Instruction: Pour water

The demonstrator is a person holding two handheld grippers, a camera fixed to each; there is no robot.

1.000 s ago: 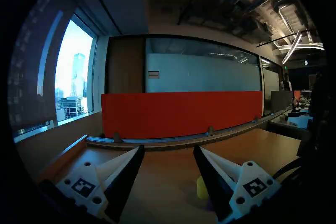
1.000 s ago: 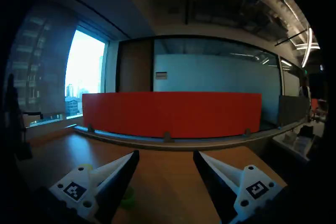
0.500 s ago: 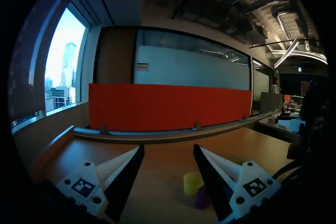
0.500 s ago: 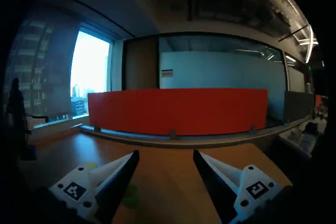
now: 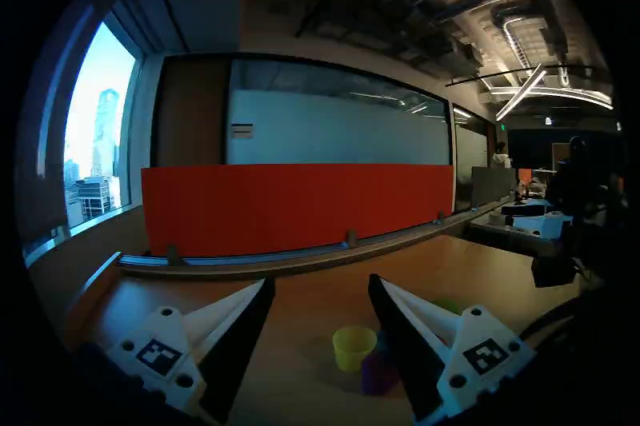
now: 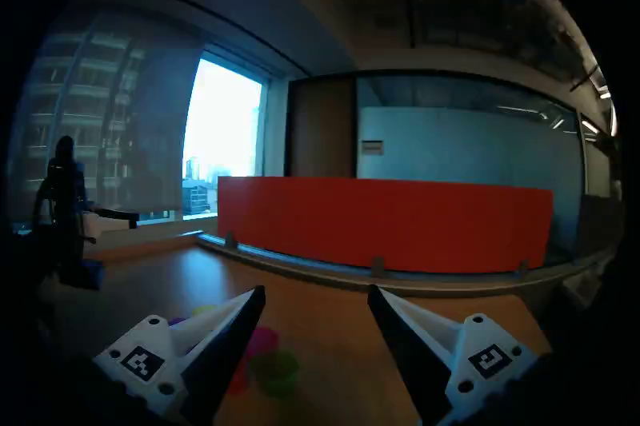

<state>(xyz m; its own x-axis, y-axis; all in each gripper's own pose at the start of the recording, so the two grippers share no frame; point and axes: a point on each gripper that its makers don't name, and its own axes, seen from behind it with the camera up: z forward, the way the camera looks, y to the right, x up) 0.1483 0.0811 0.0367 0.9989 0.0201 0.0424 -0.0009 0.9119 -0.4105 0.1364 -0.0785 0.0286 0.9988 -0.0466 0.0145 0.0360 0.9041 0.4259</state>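
- Our left tool (image 5: 320, 282) is spread wide and grips nothing; bare surface (image 5: 300, 382) shows through the gap.
- In the left gripper view a yellow cup (image 5: 354, 346) stands upright on the surface, just inside the tool's right finger.
- A purple cup (image 5: 376, 374) sits close against it on our side, partly hidden by that finger. We cannot tell whether the two touch.
- Our right tool (image 6: 316, 292) is spread as well, with nothing between its fingers.
- In the right gripper view a green cup (image 6: 278, 368) and a pink cup (image 6: 262, 340) stand close together low in the gap, hard by the left finger.
- A red divider (image 5: 296, 206) runs along the far edge of the surface, with a rail (image 5: 264, 262) at its foot.
- On the left a raised lip (image 5: 92, 298) bounds the surface below the window (image 5: 88, 154).
- Open wood stretches from the cups to the divider in both views.
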